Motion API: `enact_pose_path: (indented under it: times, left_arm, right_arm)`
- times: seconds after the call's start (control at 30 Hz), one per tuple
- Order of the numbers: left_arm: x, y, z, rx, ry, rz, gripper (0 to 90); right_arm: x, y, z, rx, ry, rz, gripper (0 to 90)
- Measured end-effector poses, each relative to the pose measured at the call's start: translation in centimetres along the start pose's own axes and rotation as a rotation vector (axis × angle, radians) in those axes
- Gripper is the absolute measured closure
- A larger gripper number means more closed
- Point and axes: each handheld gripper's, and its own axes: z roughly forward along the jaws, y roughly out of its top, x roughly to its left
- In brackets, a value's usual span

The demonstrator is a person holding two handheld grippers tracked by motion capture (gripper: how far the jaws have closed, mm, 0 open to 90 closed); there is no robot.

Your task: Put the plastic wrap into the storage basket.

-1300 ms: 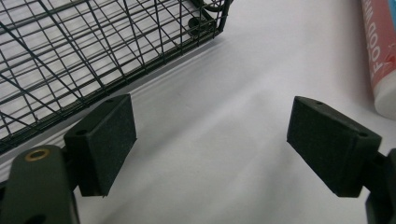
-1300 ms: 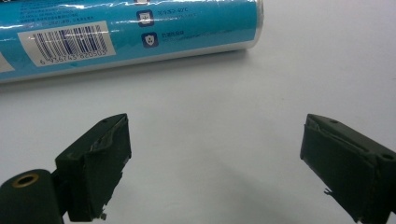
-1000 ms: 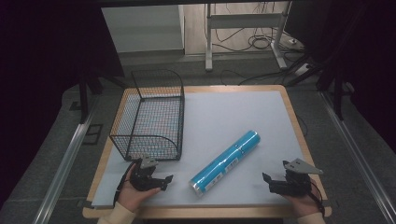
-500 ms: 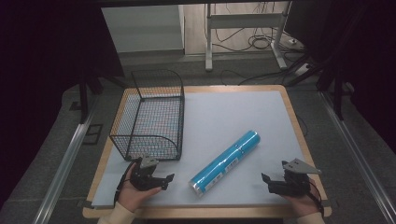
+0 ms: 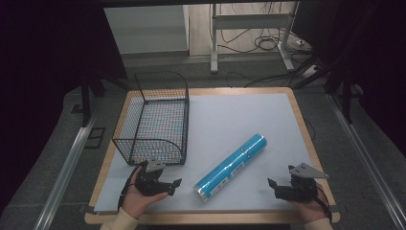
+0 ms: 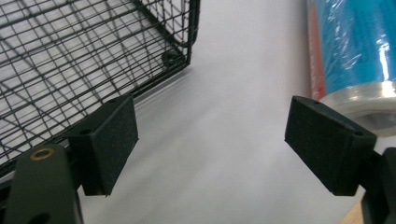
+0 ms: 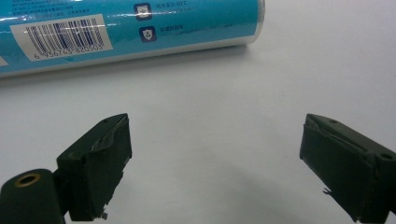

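A blue plastic-wrapped roll (image 5: 231, 166) lies diagonally on the white mat, its near end toward the front. My left gripper (image 5: 173, 184) rests at the front left, just left of the roll's near end, open with nothing between its jaws (image 6: 210, 149). The same roll (image 6: 355, 46) appears at the upper right of the left gripper view. My right gripper (image 5: 274, 187) sits at the front right, open and empty (image 7: 215, 163), pointing at the roll (image 7: 130, 28), whose barcode label faces it.
A black wire basket (image 5: 155, 120) stands on the left side of the table, its near corner (image 6: 177, 56) close ahead of the left gripper. The white mat (image 5: 239, 120) covers the wooden tabletop, whose edge (image 5: 210, 218) runs along the front.
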Motion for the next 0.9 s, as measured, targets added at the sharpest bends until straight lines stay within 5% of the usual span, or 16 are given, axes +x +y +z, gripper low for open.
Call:
enact_pose_path:
  times: [0.9]
  left_arm:
    - [-3.2, 3.4, 0.3, 0.013, -0.052, 0.073, 17.0]
  right_arm:
    - [-0.1, -0.1, 0.0, 0.007, 0.0, 0.001, 9.9]
